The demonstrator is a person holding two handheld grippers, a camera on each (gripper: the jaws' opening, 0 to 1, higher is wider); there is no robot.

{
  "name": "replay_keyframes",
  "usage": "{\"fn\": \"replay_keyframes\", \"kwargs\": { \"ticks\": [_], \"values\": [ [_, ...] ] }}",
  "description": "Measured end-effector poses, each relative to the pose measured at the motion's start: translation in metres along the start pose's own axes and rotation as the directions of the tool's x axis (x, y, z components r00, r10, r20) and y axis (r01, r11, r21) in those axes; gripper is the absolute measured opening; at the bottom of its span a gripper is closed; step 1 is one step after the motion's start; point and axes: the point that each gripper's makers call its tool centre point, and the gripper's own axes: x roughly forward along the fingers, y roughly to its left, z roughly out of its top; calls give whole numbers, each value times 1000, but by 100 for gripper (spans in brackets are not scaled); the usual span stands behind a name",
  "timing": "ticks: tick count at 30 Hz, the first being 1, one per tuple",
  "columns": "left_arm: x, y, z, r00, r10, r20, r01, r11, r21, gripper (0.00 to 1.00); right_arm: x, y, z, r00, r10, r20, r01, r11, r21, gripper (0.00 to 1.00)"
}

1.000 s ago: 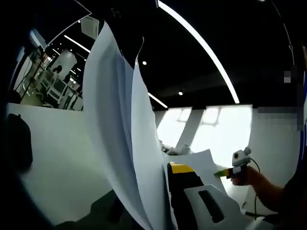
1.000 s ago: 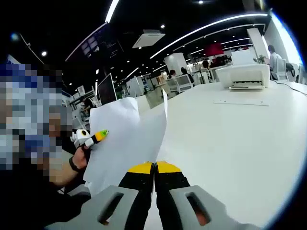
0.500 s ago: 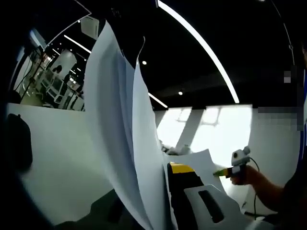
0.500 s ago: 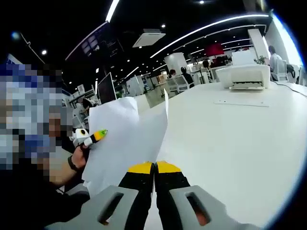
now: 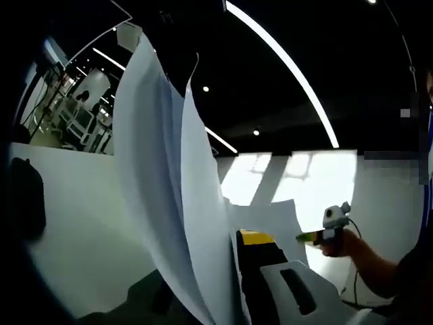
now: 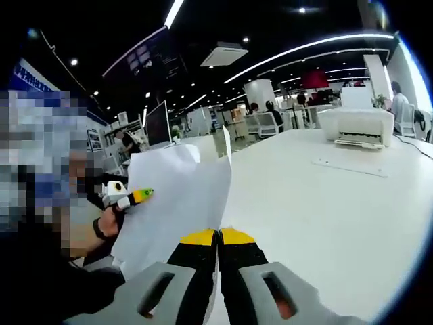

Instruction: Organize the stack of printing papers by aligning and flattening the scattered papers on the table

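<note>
White table (image 6: 325,203) fills the right side of the right gripper view, mostly bare. A printer (image 6: 356,126) sits at its far end, with a flat sheet-like item (image 6: 350,166) lying just nearer than it.

Papers (image 6: 177,200): a few sheets held up off the table between the two grippers, standing roughly on edge and not flat. In the left gripper view the papers (image 5: 169,203) rise tall and curved, edges fanned apart, so not aligned.

Right gripper (image 6: 218,238): yellow-tipped jaws pressed together, pinching the near edge of the papers. Left gripper (image 5: 233,244): one jaw shows with the sheets against it, the other is hidden behind them, so likely pinching the papers but can't tell for sure. Left gripper also seen far left in the right gripper view (image 6: 128,196), in a person's hand (image 6: 105,227), at the sheets' left edge.

Step, as judged: sheets gathered and lifted, squaring-up in hand. Next move calls for bringing the bottom edges down onto the table, tapping to even them, then laying the stack flat.
</note>
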Motion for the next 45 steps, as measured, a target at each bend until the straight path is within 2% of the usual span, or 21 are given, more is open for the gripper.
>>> {"fn": "replay_keyframes", "kwargs": {
  "ticks": [3,9,13,17,20,25,30,36,45],
  "values": [
    [0,0,-1,1000,5,-5,-5,1000,3,10,11,0,7,1000,18,9,-18,999,-36,0],
    [1,0,-2,1000,11,-11,-11,1000,6,10,32,5,17,999,43,34,-42,999,-19,0],
    [1,-1,-4,1000,9,-18,-9,1000,17,10,44,7,17,998,48,37,-48,999,-12,0],
    [0,-1,0,1000,1,-2,-1,1000,-14,12,53,3,17,999,43,29,-43,999,22,0],
    [-1,-1,2,1000,-5,8,5,999,-33,14,58,6,20,998,55,30,-56,998,29,0],
    [0,-3,-1,1000,-16,-9,16,999,-31,16,70,16,26,998,60,23,-60,998,0,0],
    [0,-4,-1,1000,-23,-7,22,999,-36,17,84,23,31,997,63,41,-63,998,-11,0],
    [0,-5,-1,999,-31,-11,30,999,-39,18,97,32,27,997,76,-7,-76,995,-66,0],
    [1,-4,-4,999,-27,-25,26,999,-31,19,111,40,25,997,79,-24,-81,994,-80,0]
  ]
}}
